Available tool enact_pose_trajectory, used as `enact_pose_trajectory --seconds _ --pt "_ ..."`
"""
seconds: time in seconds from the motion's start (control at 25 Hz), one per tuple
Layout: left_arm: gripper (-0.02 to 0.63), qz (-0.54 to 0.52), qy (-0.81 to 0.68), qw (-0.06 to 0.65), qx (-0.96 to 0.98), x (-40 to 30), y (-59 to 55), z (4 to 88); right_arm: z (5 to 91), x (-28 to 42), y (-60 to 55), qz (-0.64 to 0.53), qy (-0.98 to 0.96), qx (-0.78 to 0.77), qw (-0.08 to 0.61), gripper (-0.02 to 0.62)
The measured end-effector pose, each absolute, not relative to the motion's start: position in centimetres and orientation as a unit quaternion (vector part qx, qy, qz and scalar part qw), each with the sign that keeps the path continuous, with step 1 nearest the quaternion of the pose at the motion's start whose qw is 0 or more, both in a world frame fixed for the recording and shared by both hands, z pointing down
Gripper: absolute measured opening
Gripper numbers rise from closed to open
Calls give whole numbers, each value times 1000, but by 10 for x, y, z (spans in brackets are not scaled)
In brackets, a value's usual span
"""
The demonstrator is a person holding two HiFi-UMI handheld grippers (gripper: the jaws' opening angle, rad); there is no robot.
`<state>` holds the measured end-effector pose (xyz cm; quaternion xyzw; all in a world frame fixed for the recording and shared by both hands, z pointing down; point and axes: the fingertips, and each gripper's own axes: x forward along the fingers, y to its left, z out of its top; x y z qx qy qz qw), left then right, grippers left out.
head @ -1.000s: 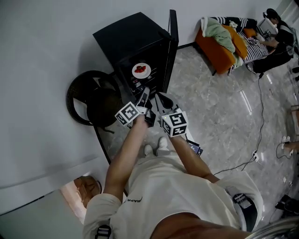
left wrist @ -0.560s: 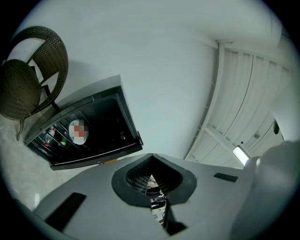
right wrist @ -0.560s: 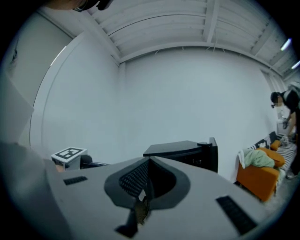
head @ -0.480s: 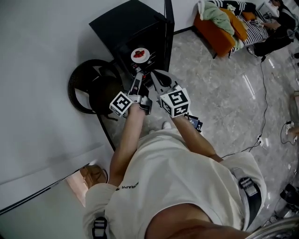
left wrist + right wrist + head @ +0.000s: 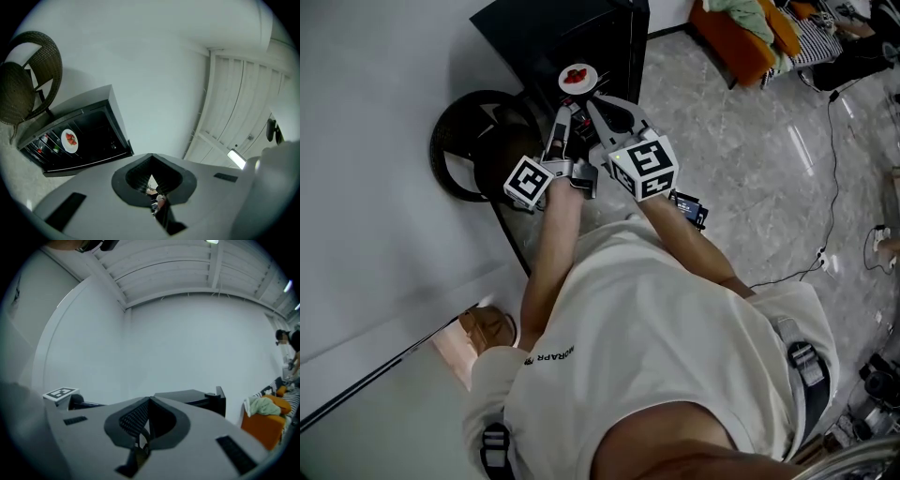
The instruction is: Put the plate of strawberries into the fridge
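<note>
The white plate of red strawberries rests on a shelf inside the black fridge, whose door stands open. The left gripper view shows the same plate in the fridge, far off at the left. My left gripper is shut and empty, pointing toward the fridge front, apart from the plate. Beside it, my right gripper is shut too, holding nothing. Both sets of jaws meet at their tips in the left gripper and right gripper views.
A dark wicker chair stands left of the fridge against the white wall. An orange sofa with clothes is at the far right. A cable and a small dark device lie on the marble floor.
Both grippers have risen and drawn back from the fridge opening. The plate has stayed on its shelf. The person's body has straightened, and the fridge now sits higher in the head view.
</note>
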<state>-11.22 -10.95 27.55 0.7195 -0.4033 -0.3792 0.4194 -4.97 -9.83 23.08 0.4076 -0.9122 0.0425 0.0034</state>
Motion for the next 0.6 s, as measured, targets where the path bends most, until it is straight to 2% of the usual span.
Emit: enact_pose_trajectory --seconds 0.28,0.6 --pt "0 -336 -435 399 734 -108 -99 276 240 -51 -97 57 -913 403 3 12" --pt "0 -221 -502 276 790 -105 -96 262 245 -45 -95 61 -912 406 7 12"
